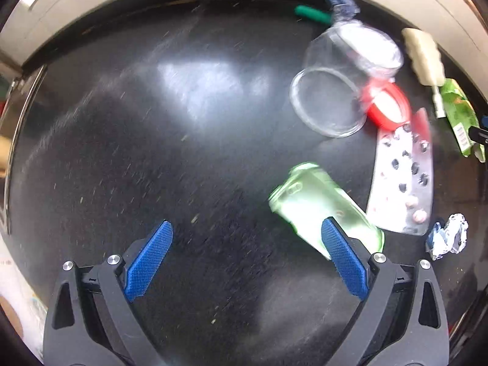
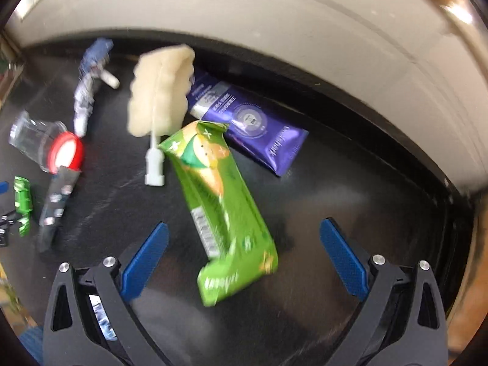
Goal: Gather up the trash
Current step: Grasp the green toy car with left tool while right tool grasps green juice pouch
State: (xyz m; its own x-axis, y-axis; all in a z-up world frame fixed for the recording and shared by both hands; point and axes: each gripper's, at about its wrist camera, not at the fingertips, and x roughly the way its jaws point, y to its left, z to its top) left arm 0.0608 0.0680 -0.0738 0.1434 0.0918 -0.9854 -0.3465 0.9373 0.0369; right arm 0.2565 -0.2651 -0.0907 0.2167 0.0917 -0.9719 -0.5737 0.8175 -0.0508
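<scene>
While both grippers hang spread and empty, trash litters the counter [image 1: 198,152] — can [image 1: 323,207] lower right beside the left gripper [image 1: 245,257]; wrapper [image 2: 222,213] centred between the right gripper's [image 2: 244,256] fingers, seemingly lined up for pickup.

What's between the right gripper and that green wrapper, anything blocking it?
Nothing visible does. The right gripper is open and the green wrapper already lies partly between its fingers on the black surface. The sponge brush and purple tube lie beyond the wrapper's far end.
</scene>
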